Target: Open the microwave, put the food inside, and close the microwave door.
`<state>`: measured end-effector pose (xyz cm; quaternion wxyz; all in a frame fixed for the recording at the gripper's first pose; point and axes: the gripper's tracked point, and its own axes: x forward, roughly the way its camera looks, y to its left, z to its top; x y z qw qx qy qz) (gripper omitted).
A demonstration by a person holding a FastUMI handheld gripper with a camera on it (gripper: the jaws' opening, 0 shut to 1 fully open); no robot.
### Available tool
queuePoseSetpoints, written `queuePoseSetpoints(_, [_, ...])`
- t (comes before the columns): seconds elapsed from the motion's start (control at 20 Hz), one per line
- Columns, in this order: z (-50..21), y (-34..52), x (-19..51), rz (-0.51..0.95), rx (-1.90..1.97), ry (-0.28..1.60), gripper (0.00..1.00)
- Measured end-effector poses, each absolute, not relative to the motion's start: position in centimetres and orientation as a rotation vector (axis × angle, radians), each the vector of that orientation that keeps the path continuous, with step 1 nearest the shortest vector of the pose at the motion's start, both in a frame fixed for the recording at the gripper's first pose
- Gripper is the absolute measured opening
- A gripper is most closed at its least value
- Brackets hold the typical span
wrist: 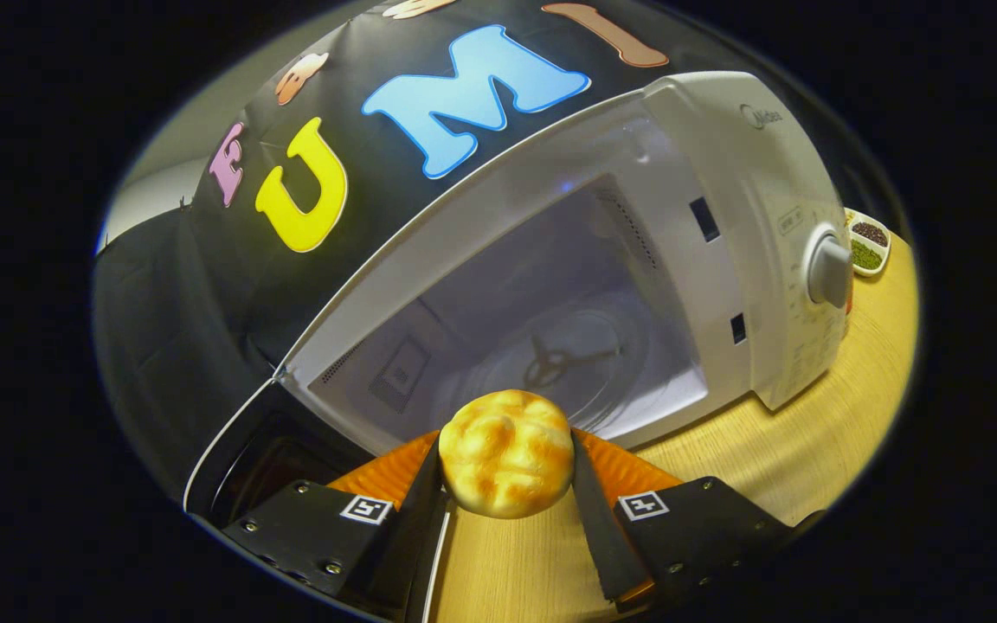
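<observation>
Microwave (602, 260) door (239, 467) already open. Claw (505, 459) pinches the bun (505, 452) just before the cavity. Left: set bun inside, shut door.

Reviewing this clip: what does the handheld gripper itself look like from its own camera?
The gripper has two black angular side plates fixed with small screws, each carrying a square black-and-white fiducial marker. Ribbed panels sit behind the two flat fingers, which narrow forward. No cables or sleeve can be seen.

Fisheye rides on the gripper (505, 484), tilted, low over the tabletop (810, 450), facing close into the open microwave (550, 285).
</observation>
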<state>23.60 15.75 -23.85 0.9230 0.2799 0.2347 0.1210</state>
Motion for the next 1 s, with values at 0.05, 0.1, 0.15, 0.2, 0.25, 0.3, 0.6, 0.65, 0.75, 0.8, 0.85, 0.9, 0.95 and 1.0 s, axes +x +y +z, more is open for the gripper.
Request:
queuePoseSetpoints(0.05, [-24.0,16.0,24.3,0.248,0.58,0.48,0.8])
queuePoseSetpoints(0.1, [-24.3,16.2,24.8,0.243,0.584,0.481,0.8])
queuePoseSetpoints(0.15, [-24.9,16.3,25.1,0.233,0.591,0.479,0.8])
queuePoseSetpoints(0.2, [-25.2,16.4,25.7,0.222,0.602,0.475,0.8])
queuePoseSetpoints(0.25, [-25.6,16.4,26.3,0.208,0.612,0.477,0.8])
queuePoseSetpoints(0.3, [-25.9,16.3,26.9,0.193,0.616,0.478,0.8])
queuePoseSetpoints(0.6, [-27.2,15.2,29.1,0.097,0.57,0.454,0.84])
queuePoseSetpoints(0.65, [-27.1,15.3,29.2,0.103,0.571,0.446,0.86])
queuePoseSetpoints(0.75, [-27.2,15.5,29.3,0.1,0.565,0.446,0.96])
queuePoseSetpoints(0.8, [-27.1,15.5,29.0,0.101,0.56,0.452,0.97])
queuePoseSetpoints(0.85, [-27.0,15.5,28.7,0.107,0.555,0.456,0.97])
queuePoseSetpoints(0.9, [-26.7,15.7,28.4,0.114,0.546,0.459,0.97])
queuePoseSetpoints(0.95, [-26.4,15.8,28.0,0.122,0.533,0.456,0.97])
queuePoseSetpoints(1.0, [-25.8,15.7,27.6,0.129,0.519,0.449,0.97])
